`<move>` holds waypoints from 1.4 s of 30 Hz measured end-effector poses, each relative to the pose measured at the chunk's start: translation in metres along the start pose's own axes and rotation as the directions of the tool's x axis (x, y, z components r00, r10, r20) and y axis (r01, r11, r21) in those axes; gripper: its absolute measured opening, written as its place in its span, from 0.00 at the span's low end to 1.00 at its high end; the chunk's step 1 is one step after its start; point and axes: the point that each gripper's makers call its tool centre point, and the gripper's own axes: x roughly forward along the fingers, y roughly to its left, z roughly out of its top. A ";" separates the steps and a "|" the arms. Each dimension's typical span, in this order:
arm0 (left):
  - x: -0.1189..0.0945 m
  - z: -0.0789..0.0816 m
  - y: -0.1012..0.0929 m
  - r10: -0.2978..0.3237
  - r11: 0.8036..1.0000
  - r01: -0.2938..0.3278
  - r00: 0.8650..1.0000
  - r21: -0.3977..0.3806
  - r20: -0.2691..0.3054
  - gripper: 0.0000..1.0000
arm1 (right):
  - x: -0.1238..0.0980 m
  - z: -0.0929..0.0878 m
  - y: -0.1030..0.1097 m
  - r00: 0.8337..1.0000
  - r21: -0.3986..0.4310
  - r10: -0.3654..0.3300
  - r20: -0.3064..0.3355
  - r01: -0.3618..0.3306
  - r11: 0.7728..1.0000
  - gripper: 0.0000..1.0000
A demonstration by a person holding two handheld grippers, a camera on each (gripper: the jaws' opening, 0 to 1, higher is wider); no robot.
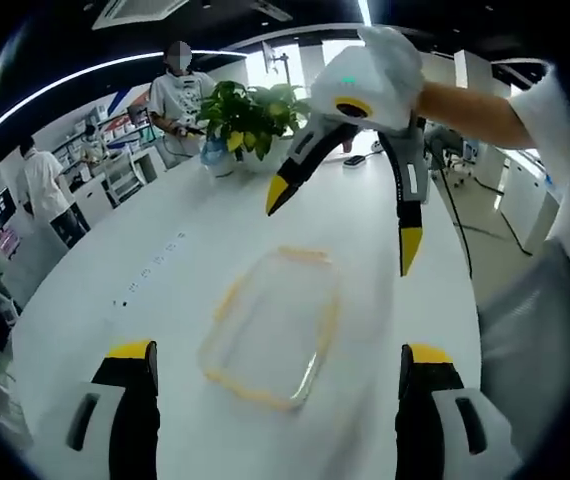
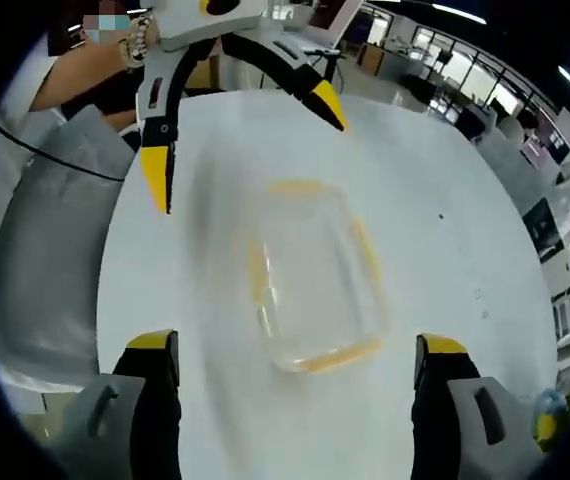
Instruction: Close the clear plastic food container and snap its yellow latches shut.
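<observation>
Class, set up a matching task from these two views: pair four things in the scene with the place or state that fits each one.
Things:
1. food container
2. potted plant
3. right gripper
4. left gripper

Places or states:
A. far end of the white table
B. open, in a white-gloved hand
C. clear, yellow-edged, lying on the table
D. open, held above the container

Pairs: 1-C, 2-A, 3-B, 4-D
</observation>
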 end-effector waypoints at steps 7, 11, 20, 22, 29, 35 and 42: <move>-0.017 0.001 -0.015 0.013 1.000 -0.012 0.998 -0.025 0.060 0.99 | -0.009 0.002 0.011 0.999 0.024 -0.024 0.023 0.024 0.999 0.94; -0.028 -0.003 -0.022 0.041 0.999 -0.040 0.997 -0.019 0.066 0.99 | -0.012 0.004 0.020 0.999 0.030 -0.033 0.038 0.032 0.999 0.93; -0.059 -0.013 -0.037 0.088 0.994 -0.080 0.990 -0.068 0.111 0.98 | -0.023 0.018 0.038 0.993 0.050 -0.068 0.097 0.063 0.997 0.93; -0.065 -0.018 -0.041 0.093 0.993 -0.084 0.989 -0.083 0.115 0.98 | -0.026 0.022 0.045 0.992 0.055 -0.073 0.106 0.067 0.996 0.92; -0.087 -0.029 -0.038 0.149 0.980 -0.122 0.973 -0.157 0.174 0.97 | -0.030 0.042 0.071 0.976 0.085 -0.095 0.197 0.080 0.993 0.91; -0.106 -0.043 -0.039 0.206 0.967 -0.170 0.960 -0.191 0.190 0.97 | -0.033 0.054 0.085 0.953 0.144 -0.148 0.266 0.113 0.983 0.90; -0.128 -0.058 -0.044 0.270 0.950 -0.224 0.940 -0.220 0.210 0.96 | -0.036 0.062 0.099 0.910 0.247 -0.238 0.339 0.158 0.956 0.89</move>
